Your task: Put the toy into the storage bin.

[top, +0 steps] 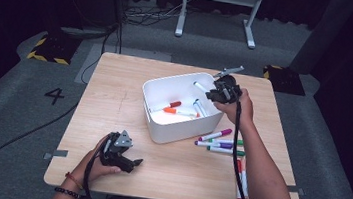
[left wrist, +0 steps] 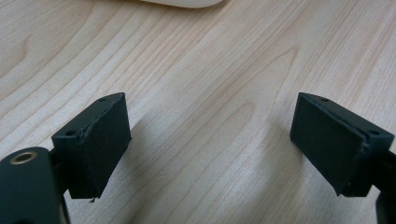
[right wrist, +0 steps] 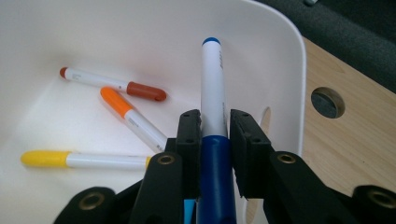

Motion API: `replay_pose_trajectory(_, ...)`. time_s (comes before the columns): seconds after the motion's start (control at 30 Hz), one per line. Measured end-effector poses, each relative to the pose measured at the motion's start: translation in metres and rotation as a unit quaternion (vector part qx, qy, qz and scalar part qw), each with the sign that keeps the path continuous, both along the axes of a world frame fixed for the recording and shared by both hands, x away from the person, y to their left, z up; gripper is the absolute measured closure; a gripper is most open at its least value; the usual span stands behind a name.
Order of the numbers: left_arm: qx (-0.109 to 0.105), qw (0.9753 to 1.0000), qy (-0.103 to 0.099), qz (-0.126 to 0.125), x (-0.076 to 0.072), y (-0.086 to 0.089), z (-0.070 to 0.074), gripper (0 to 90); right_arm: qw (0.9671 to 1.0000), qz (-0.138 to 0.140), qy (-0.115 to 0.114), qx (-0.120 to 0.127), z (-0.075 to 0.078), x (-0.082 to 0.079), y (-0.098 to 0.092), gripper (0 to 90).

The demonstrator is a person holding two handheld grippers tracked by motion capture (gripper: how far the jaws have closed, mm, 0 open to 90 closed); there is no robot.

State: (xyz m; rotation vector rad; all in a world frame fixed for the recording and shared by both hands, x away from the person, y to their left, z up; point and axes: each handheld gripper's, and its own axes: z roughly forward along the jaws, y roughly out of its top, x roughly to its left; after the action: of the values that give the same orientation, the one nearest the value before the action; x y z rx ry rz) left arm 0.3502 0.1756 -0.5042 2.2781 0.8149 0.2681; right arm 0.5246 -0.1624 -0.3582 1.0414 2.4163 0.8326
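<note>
Left half of table (top: 109, 97) bare, open for passing. White bin (top: 174, 124) walls block the centre; three markers (right wrist: 116, 88) lie on its floor. Loose markers (top: 220, 142) clutter table right of bin.

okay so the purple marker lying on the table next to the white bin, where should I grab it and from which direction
Grip the purple marker across its white barrel near the middle, coming straight down from above. It lies flat on the table, slanted, with its purple cap toward the white bin. Other markers lie close beside it, so set the jaws across its width, probably best with the right hand-held gripper once its blue marker is released.
</note>
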Motion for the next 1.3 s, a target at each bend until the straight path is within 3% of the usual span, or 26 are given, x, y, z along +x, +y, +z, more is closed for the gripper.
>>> replay_pose_trajectory(0.37, 0.000, 1.0000, 0.000, 0.000, 0.000, 0.000, 0.000, 12.4, 0.9991, 0.016, 0.034, -0.019, -0.010, 0.002, 0.007, 74.6)
replay_pose_trajectory(0.77, 0.000, 1.0000, 0.000, 0.000, 0.000, 0.000, 0.000, 12.4, 0.9988, 0.023, 0.039, -0.021, -0.014, 0.001, 0.003, 74.5)
replay_pose_trajectory(0.8, 0.000, 1.0000, 0.000, 0.000, 0.000, 0.000, 0.000, 12.4, 0.9988, 0.018, 0.043, -0.013, -0.014, 0.000, 0.004, 74.5)
replay_pose_trajectory(1.1, -0.001, 1.0000, -0.001, 0.000, 0.000, 0.000, 0.000, 12.4, 0.9984, 0.035, 0.044, -0.010, -0.011, -0.002, 0.005, 74.4)
replay_pose_trajectory(1.3, 0.000, 1.0000, 0.000, 0.000, 0.000, 0.000, 0.000, 12.4, 0.9979, 0.038, 0.048, -0.021, -0.012, -0.004, 0.012, 72.1)
